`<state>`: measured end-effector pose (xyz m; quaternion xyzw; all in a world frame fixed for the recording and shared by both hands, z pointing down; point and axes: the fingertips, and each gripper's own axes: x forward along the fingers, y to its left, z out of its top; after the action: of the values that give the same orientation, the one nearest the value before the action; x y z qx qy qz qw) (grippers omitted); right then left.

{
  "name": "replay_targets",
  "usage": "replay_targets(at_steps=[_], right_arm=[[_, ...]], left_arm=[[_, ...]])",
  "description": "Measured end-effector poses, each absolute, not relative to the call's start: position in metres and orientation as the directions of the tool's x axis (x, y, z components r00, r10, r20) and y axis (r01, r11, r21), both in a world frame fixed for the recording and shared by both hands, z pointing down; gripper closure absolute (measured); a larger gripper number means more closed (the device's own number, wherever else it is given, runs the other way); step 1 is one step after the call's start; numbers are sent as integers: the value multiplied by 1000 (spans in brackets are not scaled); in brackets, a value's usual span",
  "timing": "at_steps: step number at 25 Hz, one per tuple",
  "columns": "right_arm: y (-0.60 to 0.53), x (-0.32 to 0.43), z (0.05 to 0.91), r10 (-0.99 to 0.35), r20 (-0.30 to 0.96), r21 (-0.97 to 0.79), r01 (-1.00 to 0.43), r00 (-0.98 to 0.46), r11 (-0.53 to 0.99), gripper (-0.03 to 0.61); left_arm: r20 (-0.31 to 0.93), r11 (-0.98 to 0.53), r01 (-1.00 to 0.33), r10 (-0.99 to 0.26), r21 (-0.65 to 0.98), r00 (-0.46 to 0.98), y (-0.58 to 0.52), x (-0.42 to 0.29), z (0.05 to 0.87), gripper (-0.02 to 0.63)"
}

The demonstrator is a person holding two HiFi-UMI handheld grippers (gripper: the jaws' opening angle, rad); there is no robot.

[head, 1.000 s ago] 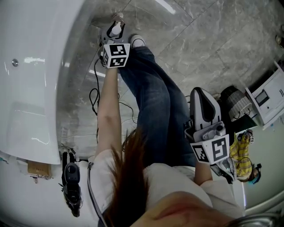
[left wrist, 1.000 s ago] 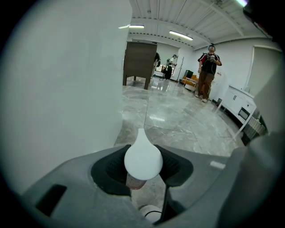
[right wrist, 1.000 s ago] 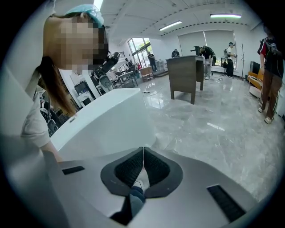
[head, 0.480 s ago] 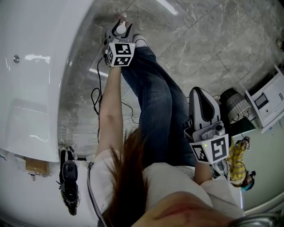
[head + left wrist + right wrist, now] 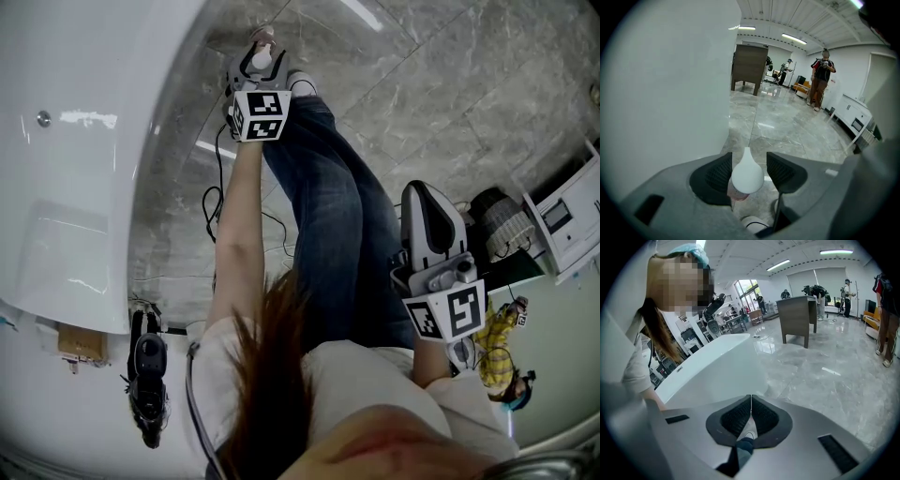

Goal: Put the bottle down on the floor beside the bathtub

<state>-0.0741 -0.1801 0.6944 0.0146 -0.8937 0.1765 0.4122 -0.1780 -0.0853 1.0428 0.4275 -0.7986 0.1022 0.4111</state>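
The bottle (image 5: 747, 174) has a white teardrop cap and a pinkish body. It stands on the grey marble floor (image 5: 787, 126), close beside the white bathtub (image 5: 670, 84). My left gripper (image 5: 748, 169) is lowered around it. Its jaws have just been opening and now stand open, with the cap between them and a gap at the right pad. In the head view the left gripper (image 5: 255, 47) reaches down at the top, next to the bathtub (image 5: 75, 141), with the bottle (image 5: 261, 60) inside it. My right gripper (image 5: 751, 398) is shut on nothing and hangs by the person's side (image 5: 419, 195).
The person's jeans-clad legs (image 5: 328, 206) and a shoe (image 5: 302, 82) stand just right of the bottle. Cables (image 5: 211, 211) trail along the tub's foot. A black device (image 5: 148, 375) lies lower left. White units (image 5: 562, 220) stand at right. People (image 5: 820, 79) stand far off.
The left gripper's jaws have spread apart around the bottle, which stays standing on the floor. The left hand has drifted slightly up-right in the head view. The right gripper has stayed put.
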Motion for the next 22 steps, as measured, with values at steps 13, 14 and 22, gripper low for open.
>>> replay_targets(at_steps=[13,14,22], right_arm=[[-155,-90,647,197,706,-388,-139,-680,911,565],[-153,-93,642,206,701,-395,-131,-682,909,565],[-142,-105,620,262,666,-430,-72,-699,900,565]], left_arm=[[674,642,-741,-638,199,-372,-81,-201,933,431],[665,649,-732,-642,206,-382,-81,-204,922,444],[578,680,-703,-666,210,-471,-86,-232,842,557]])
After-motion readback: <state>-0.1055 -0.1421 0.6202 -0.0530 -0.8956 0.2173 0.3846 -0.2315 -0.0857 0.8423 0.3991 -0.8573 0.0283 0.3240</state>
